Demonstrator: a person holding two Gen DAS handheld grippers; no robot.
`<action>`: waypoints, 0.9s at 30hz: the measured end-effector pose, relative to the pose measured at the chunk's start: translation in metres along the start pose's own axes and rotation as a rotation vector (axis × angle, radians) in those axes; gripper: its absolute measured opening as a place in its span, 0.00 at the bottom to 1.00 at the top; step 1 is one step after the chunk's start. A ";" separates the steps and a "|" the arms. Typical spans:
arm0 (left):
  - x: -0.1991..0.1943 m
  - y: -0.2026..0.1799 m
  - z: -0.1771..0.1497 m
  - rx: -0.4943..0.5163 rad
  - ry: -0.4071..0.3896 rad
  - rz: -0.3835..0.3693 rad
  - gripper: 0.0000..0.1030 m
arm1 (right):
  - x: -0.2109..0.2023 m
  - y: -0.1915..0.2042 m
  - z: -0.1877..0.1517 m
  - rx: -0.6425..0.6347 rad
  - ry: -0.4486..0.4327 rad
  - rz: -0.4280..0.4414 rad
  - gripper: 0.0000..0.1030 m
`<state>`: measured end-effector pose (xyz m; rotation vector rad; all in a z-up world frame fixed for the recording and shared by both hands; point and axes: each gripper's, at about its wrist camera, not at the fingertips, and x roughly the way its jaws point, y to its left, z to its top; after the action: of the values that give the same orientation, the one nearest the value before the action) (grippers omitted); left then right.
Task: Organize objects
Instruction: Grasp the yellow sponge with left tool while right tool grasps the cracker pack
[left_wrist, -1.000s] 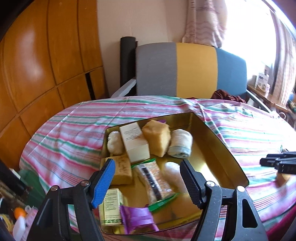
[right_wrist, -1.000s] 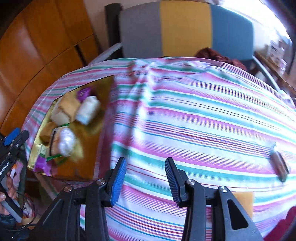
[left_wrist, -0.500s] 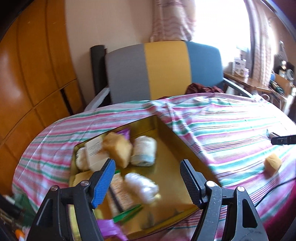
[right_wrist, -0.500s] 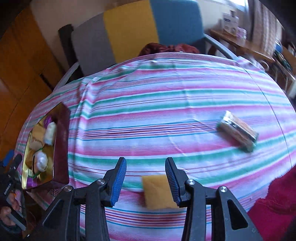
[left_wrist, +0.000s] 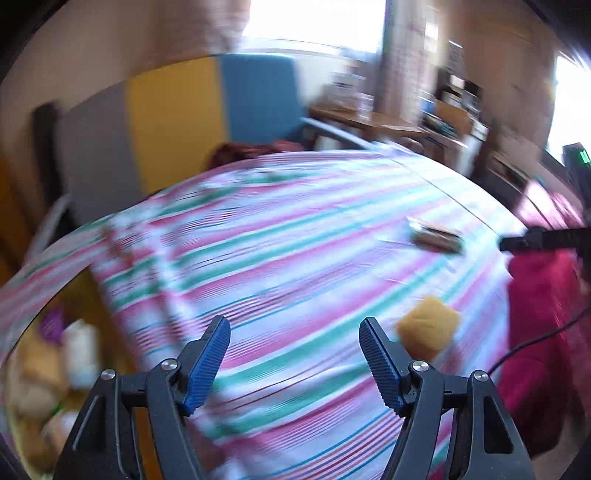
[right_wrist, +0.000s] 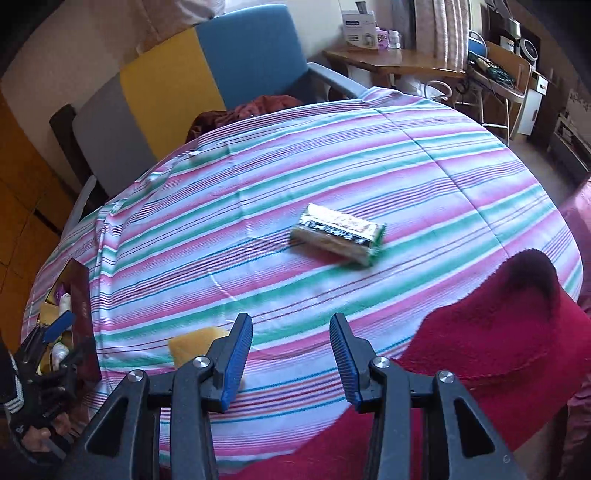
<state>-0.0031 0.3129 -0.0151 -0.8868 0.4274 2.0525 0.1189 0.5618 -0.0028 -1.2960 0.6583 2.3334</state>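
Left wrist view has swung off the box (left_wrist: 55, 354); left hand-held gripper (left_wrist: 295, 360), wide open and empty, now faces the sponge (left_wrist: 428, 328) just right of its fingers; right hand-held gripper (right_wrist: 291, 352) likewise gapes empty.

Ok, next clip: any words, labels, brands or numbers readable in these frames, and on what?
No text can be read for certain.
Packet on the striped cloth: dark print on its side, too blurred to read.
White box on the far desk: a blue label, too small to read.
Dark device at the right edge of the left view: green lit marks, unreadable.
Left view is motion-blurred throughout.
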 end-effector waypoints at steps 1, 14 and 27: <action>0.005 -0.013 0.002 0.034 0.001 -0.040 0.71 | 0.000 -0.003 0.001 0.002 0.003 0.000 0.43; 0.070 -0.110 0.004 0.415 0.058 -0.248 0.88 | 0.042 0.000 0.040 -0.258 0.147 -0.004 0.62; 0.084 -0.095 0.000 0.290 0.128 -0.358 0.57 | 0.148 0.003 0.082 -0.578 0.376 -0.223 0.69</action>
<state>0.0404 0.4161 -0.0742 -0.8500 0.5740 1.5677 -0.0120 0.6228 -0.0920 -1.9703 -0.0894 2.1837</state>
